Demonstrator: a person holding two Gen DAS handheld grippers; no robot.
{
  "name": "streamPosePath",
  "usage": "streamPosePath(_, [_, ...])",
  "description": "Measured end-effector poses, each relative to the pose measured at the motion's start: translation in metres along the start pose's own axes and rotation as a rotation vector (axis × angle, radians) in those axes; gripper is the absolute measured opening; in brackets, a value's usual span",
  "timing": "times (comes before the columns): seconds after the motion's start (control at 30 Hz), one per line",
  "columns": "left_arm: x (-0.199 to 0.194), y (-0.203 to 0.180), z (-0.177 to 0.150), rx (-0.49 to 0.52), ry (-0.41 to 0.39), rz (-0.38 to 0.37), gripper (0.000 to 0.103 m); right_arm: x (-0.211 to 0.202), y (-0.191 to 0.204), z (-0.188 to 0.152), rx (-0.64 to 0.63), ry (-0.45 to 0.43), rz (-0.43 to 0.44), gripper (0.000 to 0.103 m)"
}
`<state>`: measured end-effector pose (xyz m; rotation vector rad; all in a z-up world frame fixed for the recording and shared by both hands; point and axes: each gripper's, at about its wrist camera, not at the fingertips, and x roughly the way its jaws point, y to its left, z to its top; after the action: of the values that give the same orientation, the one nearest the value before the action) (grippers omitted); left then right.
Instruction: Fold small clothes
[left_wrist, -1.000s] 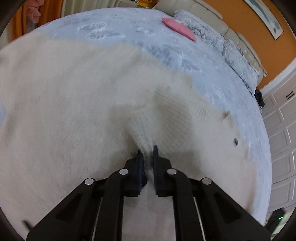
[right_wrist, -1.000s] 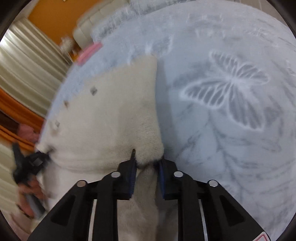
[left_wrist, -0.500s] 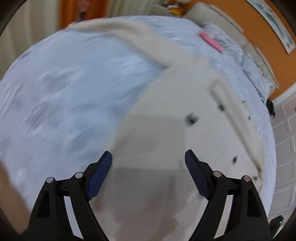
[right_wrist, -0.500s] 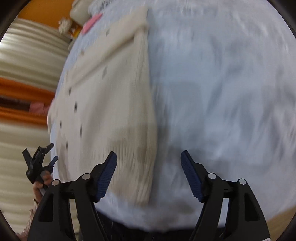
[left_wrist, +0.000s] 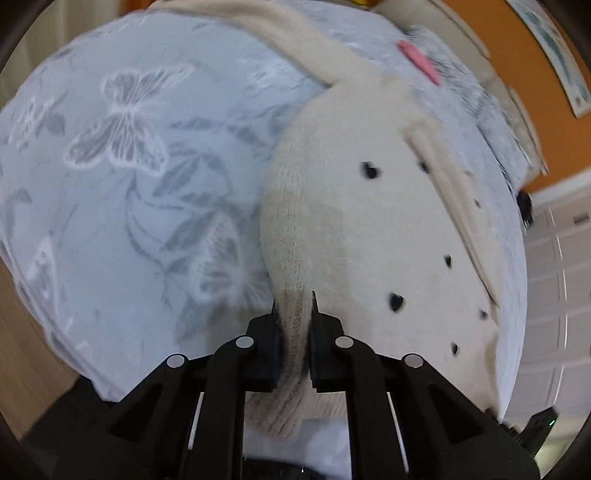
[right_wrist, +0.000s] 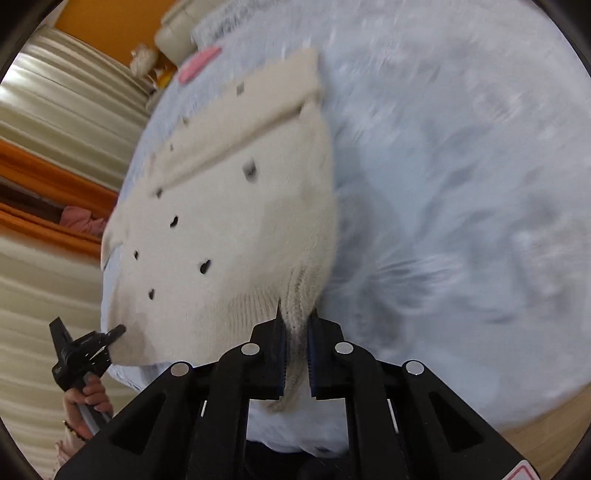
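A cream knit cardigan (left_wrist: 369, 229) with small black hearts lies flat on a pale blue butterfly bedspread (left_wrist: 129, 184). My left gripper (left_wrist: 293, 306) is closing tight on the ribbed hem at the cardigan's near left corner, and its pads pinch the knit. In the right wrist view the cardigan (right_wrist: 229, 229) spreads to the left. My right gripper (right_wrist: 297, 314) is closing on the ribbed hem at the near right corner, with fabric pressed between the pads. The left gripper (right_wrist: 114, 330) also shows there at the far hem corner, held by a hand (right_wrist: 88, 395).
A pink folded item (left_wrist: 419, 61) lies near the grey pillows (left_wrist: 480, 96) at the head of the bed. Orange wall and white cupboard doors (left_wrist: 554, 295) stand to the right. Cream and orange curtains (right_wrist: 55, 147) hang beyond the bed. Wooden floor (right_wrist: 546, 435) shows past the bed's near edge.
Both grippers let go of the folded fabric, opened wide while sweeping toward the bed's near edge, and now pinch the ribbed hem corners. The cardigan now lies folded narrower.
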<state>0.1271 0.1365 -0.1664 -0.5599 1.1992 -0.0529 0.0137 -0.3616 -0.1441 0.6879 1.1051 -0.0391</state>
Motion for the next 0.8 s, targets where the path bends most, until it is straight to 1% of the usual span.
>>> streamPosePath(0.07, [-0.005, -0.004, -0.009, 0.016, 0.031, -0.025, 0.009, -0.026, -0.012, -0.004, -0.021, -0.019, -0.041, 0.007])
streamPosePath(0.13, [-0.004, -0.002, -0.023, 0.022, 0.067, -0.031, 0.008, -0.035, -0.022, -0.013, -0.031, -0.016, -0.076, 0.007])
streamPosePath(0.23, [0.01, 0.005, -0.049, 0.027, 0.135, 0.016, 0.008, -0.023, -0.043, -0.029, -0.041, 0.051, -0.157, 0.007])
streamPosePath(0.27, [0.018, 0.01, -0.058, 0.023, 0.149, 0.039, 0.008, -0.001, -0.048, -0.039, -0.055, 0.109, -0.186, 0.007])
streamPosePath(0.33, [0.018, 0.011, -0.065, 0.033, 0.125, 0.05, 0.009, 0.019, -0.053, -0.05, -0.046, 0.163, -0.197, 0.01])
streamPosePath(0.37, [0.016, 0.006, -0.063, 0.057, 0.117, 0.07, 0.01, 0.018, -0.053, -0.051, -0.042, 0.152, -0.194, 0.012])
streamPosePath(0.43, [0.004, -0.006, -0.058, 0.097, 0.08, 0.094, 0.011, 0.006, -0.049, -0.046, -0.027, 0.106, -0.203, 0.021])
streamPosePath(0.47, [-0.01, -0.017, -0.051, 0.128, 0.03, 0.081, 0.011, -0.004, -0.046, -0.037, -0.03, 0.068, -0.214, 0.024])
streamPosePath(0.5, [-0.018, -0.027, -0.043, 0.144, -0.007, 0.053, 0.011, -0.011, -0.042, -0.03, -0.038, 0.043, -0.217, 0.024])
streamPosePath(0.53, [-0.026, -0.037, -0.035, 0.156, -0.036, 0.021, 0.015, -0.019, -0.039, -0.022, -0.05, 0.012, -0.221, 0.029])
streamPosePath(0.57, [-0.03, -0.053, -0.021, 0.172, -0.063, -0.011, 0.02, -0.027, -0.034, -0.004, -0.066, -0.03, -0.219, 0.033])
streamPosePath(0.6, [-0.029, -0.066, -0.011, 0.18, -0.08, -0.036, 0.024, -0.028, -0.031, 0.006, -0.073, -0.045, -0.212, 0.04])
streamPosePath(0.63, [-0.025, -0.078, 0.002, 0.185, -0.091, -0.069, 0.031, -0.026, -0.024, 0.029, -0.09, -0.072, -0.197, 0.043])
streamPosePath(0.67, [-0.014, -0.094, 0.019, 0.183, -0.093, -0.105, 0.037, -0.022, -0.015, 0.045, -0.103, -0.086, -0.19, 0.044])
streamPosePath(0.7, [0.0, -0.108, 0.035, 0.17, -0.091, -0.128, 0.039, -0.018, -0.005, 0.058, -0.117, -0.094, -0.187, 0.045])
streamPosePath(0.73, [0.01, -0.118, 0.042, 0.161, -0.091, -0.154, 0.043, -0.01, 0.004, 0.073, -0.13, -0.101, -0.185, 0.047])
streamPosePath(0.77, [0.027, -0.129, 0.059, 0.146, -0.093, -0.175, 0.044, 0.001, 0.012, 0.091, -0.14, -0.103, -0.183, 0.047])
streamPosePath(0.8, [0.045, -0.139, 0.072, 0.124, -0.097, -0.164, 0.046, 0.008, 0.018, 0.102, -0.141, -0.102, -0.181, 0.048])
